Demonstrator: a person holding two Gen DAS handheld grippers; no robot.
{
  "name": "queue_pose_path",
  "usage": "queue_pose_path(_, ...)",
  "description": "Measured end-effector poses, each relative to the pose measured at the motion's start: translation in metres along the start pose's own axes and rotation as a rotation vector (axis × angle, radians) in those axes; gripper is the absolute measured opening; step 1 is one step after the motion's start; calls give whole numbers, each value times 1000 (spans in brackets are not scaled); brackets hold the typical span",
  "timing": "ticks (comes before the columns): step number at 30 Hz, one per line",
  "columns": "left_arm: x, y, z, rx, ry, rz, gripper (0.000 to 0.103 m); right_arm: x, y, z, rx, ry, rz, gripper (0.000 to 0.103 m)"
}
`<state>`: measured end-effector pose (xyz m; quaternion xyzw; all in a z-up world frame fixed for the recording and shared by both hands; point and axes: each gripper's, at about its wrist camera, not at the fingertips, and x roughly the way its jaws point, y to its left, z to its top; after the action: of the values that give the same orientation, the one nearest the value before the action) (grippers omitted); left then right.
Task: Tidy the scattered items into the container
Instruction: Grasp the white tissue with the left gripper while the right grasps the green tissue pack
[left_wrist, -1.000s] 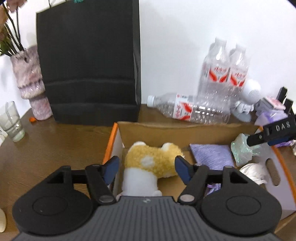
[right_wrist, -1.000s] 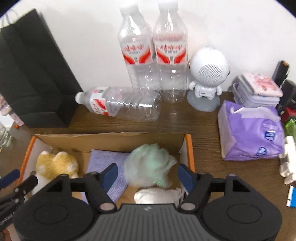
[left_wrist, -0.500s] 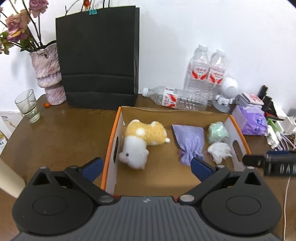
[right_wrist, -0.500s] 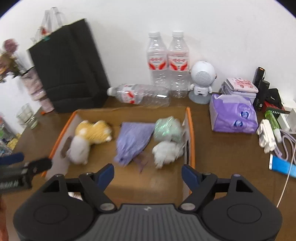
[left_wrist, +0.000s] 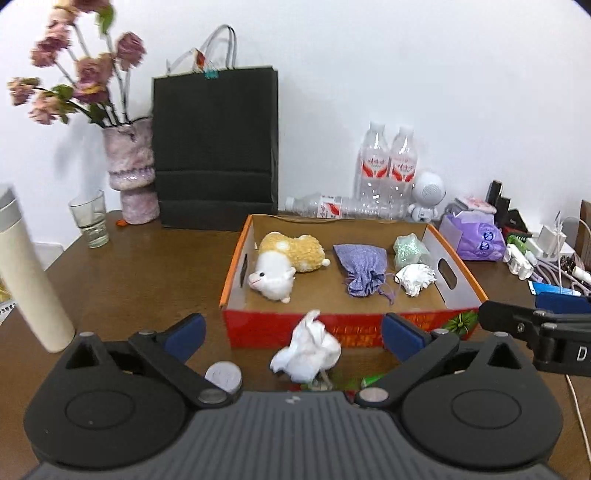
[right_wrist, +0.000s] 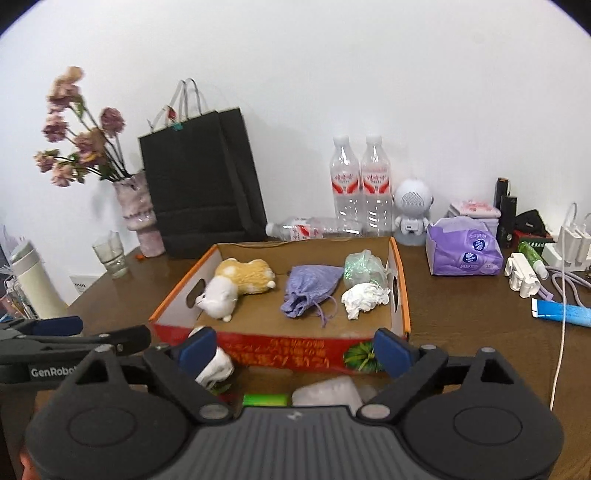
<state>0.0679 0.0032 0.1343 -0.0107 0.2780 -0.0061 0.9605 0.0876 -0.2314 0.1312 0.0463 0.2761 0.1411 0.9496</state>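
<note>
Cardboard walls with an orange rim and a red printed front mark the box (left_wrist: 343, 328) on the brown wooden table (left_wrist: 147, 273), and you hold both tools back from its near side. Your left gripper (left_wrist: 291, 330) has its blue-padded fingers (left_wrist: 186, 332) spread wide with nothing between the pads; a crumpled white tissue (left_wrist: 306, 350) lies on the table just in front of the box's red face, between those fingers in the view but apart from them. Your right gripper (right_wrist: 293, 347) is likewise spread wide and empty. Below it, at the near edge of the right wrist view, sit a small green item (right_wrist: 265, 399) and a pale, translucent lump (right_wrist: 327, 392), both outside the box and too blurred to identify.

Inside the box, from left to right, lie a yellow-and-white plush toy (left_wrist: 286, 260) on its side, a purple drawstring pouch (left_wrist: 362, 267), and near the right wall a green glittery bundle (left_wrist: 408, 251) with a white crumpled wad (left_wrist: 415, 277) just in front of it.

Behind the box stand a black paper bag (left_wrist: 216, 147), two upright water bottles (left_wrist: 388, 170) with a third bottle lying beside them, and a vase of dried flowers (left_wrist: 131, 170).
</note>
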Motion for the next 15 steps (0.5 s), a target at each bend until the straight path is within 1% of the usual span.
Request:
queue_pose_path(3, -23, 3, -29, -14, -80, 6, 103, -19, 7, -28, -28, -53, -15, 93)
queue_pose_path(7, -60, 10, -77, -9, -205, -13, 103, -54, 9, -69, -38, -189, -14, 103)
queue_pose_path(8, -67, 11, -91, 0, -237, -18, 103, -61, 8, -80, -35, -220, -6, 103)
queue_pose_path(9, -72, 11, -103, 7, -252, -11, 103, -65, 7, -92, -36, -232, 3, 103)
queue_pose_path(12, -75, 12, -133, -19, -218, 18, 103, -68, 6, -121, 7, -180, -13, 103)
queue_pose_path(15, -79, 13, -155, -60, -202, 17, 103, -74, 9, -145, 15, -185, -67, 103)
